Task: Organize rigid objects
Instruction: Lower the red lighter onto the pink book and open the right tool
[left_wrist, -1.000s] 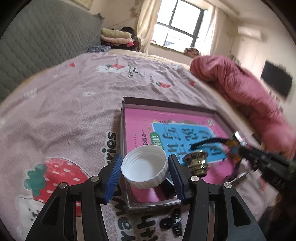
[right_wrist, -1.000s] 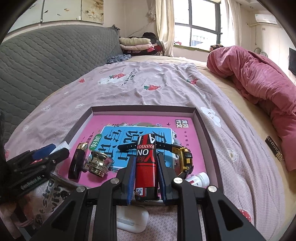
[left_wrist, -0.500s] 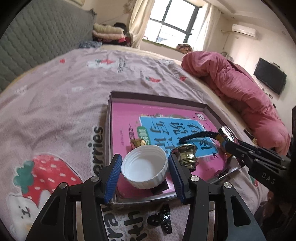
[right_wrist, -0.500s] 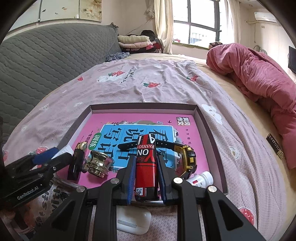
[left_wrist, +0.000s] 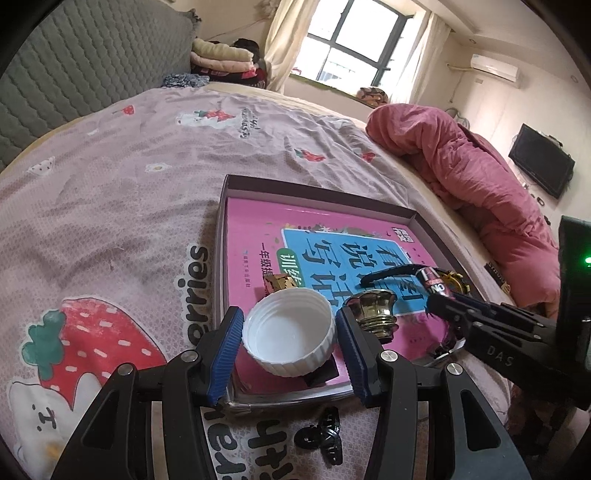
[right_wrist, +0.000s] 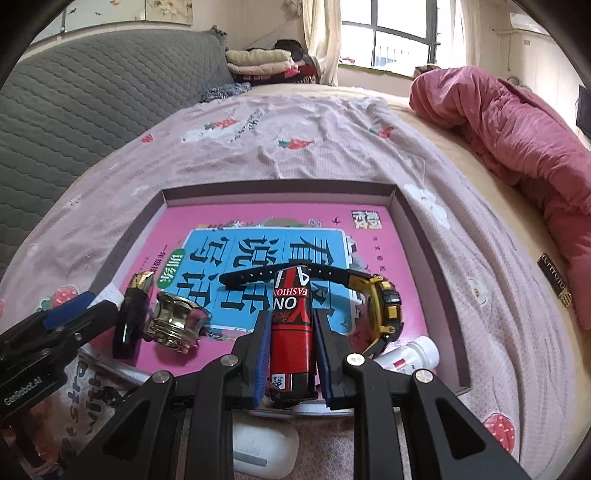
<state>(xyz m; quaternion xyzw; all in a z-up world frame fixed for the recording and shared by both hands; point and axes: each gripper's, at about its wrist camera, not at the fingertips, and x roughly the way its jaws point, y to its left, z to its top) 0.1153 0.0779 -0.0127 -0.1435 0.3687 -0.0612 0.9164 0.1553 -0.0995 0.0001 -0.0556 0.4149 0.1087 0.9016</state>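
Note:
My left gripper (left_wrist: 290, 341) is shut on a white ribbed bottle cap (left_wrist: 288, 332), open side up, over the near left corner of a shallow tray (left_wrist: 314, 188). A pink book cover lines that tray. My right gripper (right_wrist: 291, 326) is shut on a red and black tube printed FASHION (right_wrist: 291, 325), low over the tray's (right_wrist: 277, 186) near edge. In the left wrist view the right gripper (left_wrist: 443, 295) reaches in from the right with the tube (left_wrist: 432, 280).
In the tray lie a gold knob (right_wrist: 177, 325), a black and gold lipstick (right_wrist: 133, 314), a black and yellow watch (right_wrist: 380, 310) and a small white bottle (right_wrist: 410, 354). A white earbud case (right_wrist: 258, 446) and a black clip (left_wrist: 325, 435) lie on the bedspread. A red quilt (right_wrist: 517, 122) is heaped at the right.
My right gripper has sunk a little toward the tray with the red tube in it. The left gripper still holds the white cap, almost in place.

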